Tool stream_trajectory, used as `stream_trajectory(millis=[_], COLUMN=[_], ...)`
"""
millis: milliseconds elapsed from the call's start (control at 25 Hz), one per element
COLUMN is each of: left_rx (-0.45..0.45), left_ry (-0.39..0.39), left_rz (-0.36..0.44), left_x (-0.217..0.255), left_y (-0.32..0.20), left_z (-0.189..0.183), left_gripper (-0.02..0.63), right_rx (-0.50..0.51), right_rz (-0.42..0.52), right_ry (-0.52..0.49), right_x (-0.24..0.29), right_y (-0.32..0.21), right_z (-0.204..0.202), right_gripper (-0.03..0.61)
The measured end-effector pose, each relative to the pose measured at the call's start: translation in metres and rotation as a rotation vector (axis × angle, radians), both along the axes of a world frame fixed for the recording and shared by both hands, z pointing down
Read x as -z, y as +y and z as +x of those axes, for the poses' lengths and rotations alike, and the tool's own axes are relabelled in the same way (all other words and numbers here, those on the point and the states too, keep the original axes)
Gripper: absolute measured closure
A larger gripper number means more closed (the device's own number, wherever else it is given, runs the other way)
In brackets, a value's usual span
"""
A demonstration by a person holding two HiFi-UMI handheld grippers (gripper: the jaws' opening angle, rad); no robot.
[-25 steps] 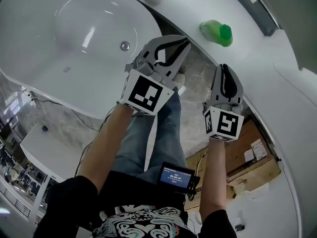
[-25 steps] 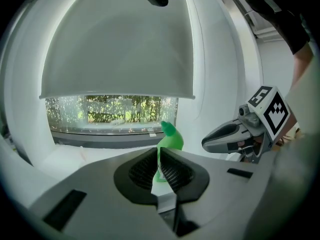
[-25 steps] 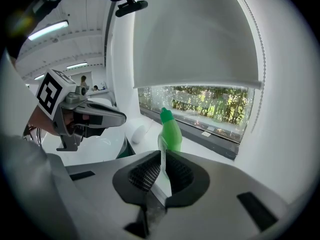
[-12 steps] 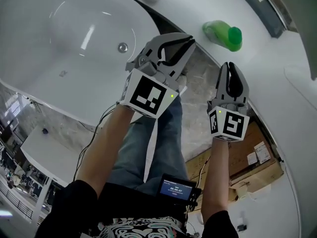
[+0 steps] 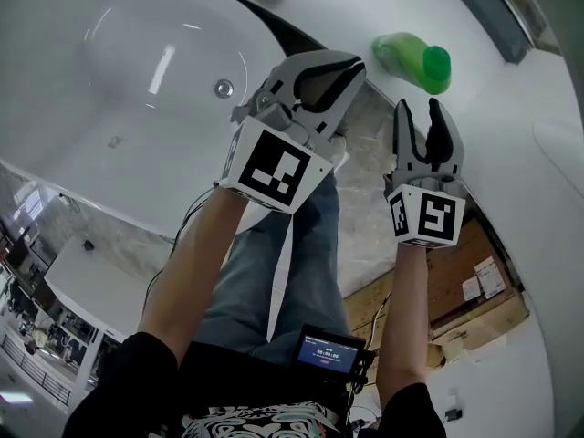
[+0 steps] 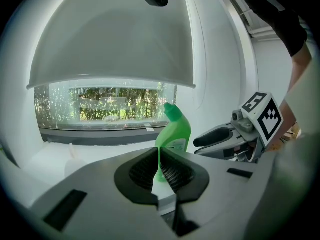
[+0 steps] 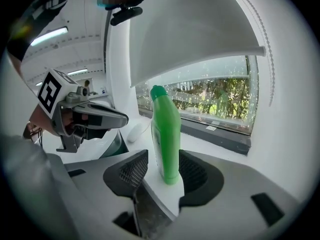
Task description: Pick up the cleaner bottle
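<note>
The green cleaner bottle [image 5: 408, 57] stands upright on a white ledge [image 5: 474, 126] by a window. In the right gripper view the bottle [image 7: 166, 134] shows in the gap between the jaws, a little beyond their tips, untouched. My right gripper [image 5: 419, 108] is just short of it and its jaws are opening, with nothing pressed between the pads. My left gripper [image 5: 349, 69] hovers to the left of the right one, jaws shut and empty. In the left gripper view the bottle [image 6: 175, 131] rises behind the closed tips, with the right gripper [image 6: 212, 143] beside it.
A white bathtub [image 5: 137, 71] curves at the left. A small white rounded object [image 7: 134, 131] lies on the ledge left of the bottle. A dark window sill [image 7: 215, 131] runs behind it. Cardboard boxes [image 5: 474, 295] sit on the floor at lower right, beside the person's legs.
The right gripper's jaws, shut in the earlier frames, now stand apart. Both grippers have edged toward the bottle.
</note>
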State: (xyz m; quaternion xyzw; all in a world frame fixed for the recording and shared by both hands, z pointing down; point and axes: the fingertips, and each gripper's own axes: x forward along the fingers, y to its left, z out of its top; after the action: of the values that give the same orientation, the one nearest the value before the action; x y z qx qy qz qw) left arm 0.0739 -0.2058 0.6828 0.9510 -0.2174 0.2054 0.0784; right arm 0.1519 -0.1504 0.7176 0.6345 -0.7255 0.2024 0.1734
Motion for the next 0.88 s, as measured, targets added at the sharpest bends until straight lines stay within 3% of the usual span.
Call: stream_trajectory(millis=[440, 560, 880], left_rx=[-0.042, -0.046, -0.076], left_ry=[-0.010, -0.005, -0.017], left_rz=[0.001, -0.011, 0.008], left_x=[-0.007, -0.010, -0.013], left_y=[-0.011, -0.011, -0.011], left_z=[0.005, 0.006, 0.006], left_gripper=[0.597, 0.597, 0.598], right_rx=[0.056, 0.126, 0.176], right_rz=[0.042, 0.069, 0.127], right_ry=[0.001, 0.018, 0.064], right_x=[-0.011, -0.013, -0.018], right_y=[-0.028, -0.034, -0.055], right_z=[-0.001, -0.005, -0.007], right_gripper=[0.325, 0.316, 0.316])
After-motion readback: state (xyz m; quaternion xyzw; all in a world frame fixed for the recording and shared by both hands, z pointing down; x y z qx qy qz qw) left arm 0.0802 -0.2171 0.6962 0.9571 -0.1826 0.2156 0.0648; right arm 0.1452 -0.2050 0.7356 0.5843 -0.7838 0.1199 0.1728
